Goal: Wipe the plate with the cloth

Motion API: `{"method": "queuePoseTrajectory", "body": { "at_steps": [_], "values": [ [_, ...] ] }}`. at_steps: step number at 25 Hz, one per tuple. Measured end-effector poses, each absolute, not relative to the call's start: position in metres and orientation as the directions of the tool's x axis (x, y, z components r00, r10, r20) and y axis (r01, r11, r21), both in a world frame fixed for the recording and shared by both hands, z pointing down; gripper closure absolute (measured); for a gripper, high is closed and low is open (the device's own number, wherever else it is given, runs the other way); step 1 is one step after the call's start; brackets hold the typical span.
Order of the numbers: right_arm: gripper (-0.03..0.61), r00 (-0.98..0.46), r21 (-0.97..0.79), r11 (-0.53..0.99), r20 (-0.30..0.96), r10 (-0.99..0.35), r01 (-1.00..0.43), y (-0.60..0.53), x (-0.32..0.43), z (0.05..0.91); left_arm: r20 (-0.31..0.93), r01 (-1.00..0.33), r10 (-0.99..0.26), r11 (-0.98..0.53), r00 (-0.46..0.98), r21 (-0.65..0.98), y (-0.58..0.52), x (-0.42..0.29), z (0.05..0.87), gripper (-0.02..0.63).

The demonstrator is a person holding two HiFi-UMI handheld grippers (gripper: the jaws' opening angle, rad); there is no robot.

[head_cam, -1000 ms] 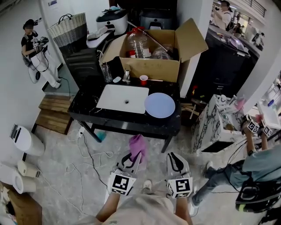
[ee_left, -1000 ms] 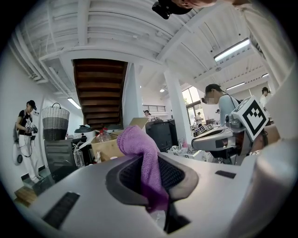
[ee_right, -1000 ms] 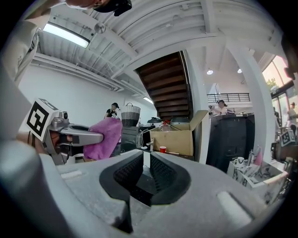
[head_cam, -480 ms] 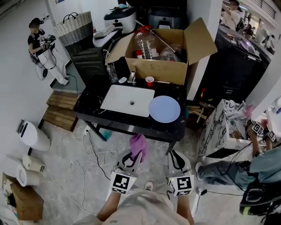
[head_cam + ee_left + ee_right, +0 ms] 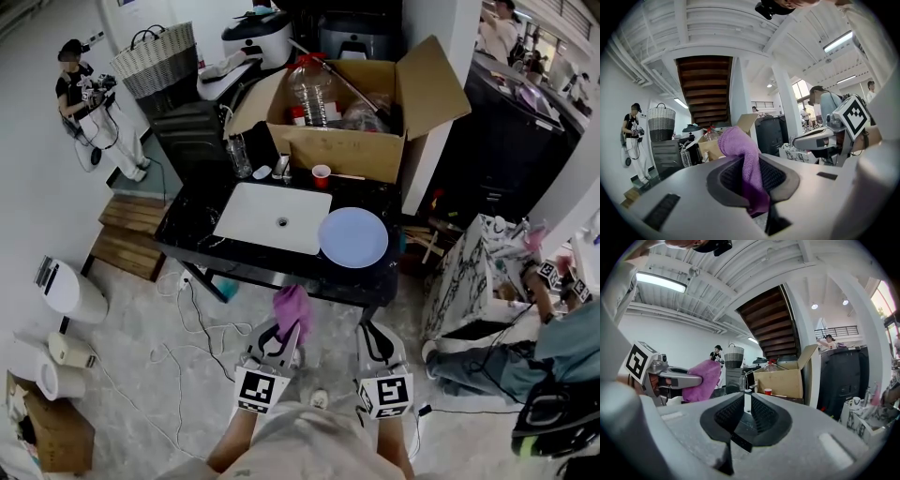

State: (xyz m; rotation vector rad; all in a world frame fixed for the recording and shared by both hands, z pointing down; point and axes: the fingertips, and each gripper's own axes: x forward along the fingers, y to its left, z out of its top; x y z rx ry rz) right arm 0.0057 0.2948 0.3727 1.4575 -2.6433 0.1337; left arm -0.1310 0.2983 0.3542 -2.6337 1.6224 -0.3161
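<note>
Floor (image 5: pixel 122 281): pale marbled stone — cables (image 5: pixel 185 314) trail over it.
Walls (image 5: pixel 37 159): white.
Tabletop (image 5: pixel 192 216): black, white sink (image 5: pixel 262 208) set in.
Ceiling (image 5: pixel 708 23): white beams, strip light (image 5: pixel 838 41).
Stairs (image 5: pixel 704 82): dark wooden underside.
Cabinet (image 5: pixel 192 131): dark — woven basket (image 5: pixel 155 58) on top.

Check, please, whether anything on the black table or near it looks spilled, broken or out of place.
Nothing looks spilled or broken. The plate lies flat on the table, beside the sink. Only loose cables trail across the floor in front, a possible trip hazard.
</note>
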Motion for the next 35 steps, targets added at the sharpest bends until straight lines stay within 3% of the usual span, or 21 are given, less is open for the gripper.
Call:
{"method": "queuePoseTrajectory", "body": {
  "at_steps": [35],
  "values": [
    [0.535, -0.199, 0.002, 0.208, 0.274, -0.941, -0.978, 0.100, -0.049, 0.396, 0.182, -0.643, -0.639, -0.765, 0.747, -0.042, 0.060, -0.170, 0.386, 0.555]
  ]
}}
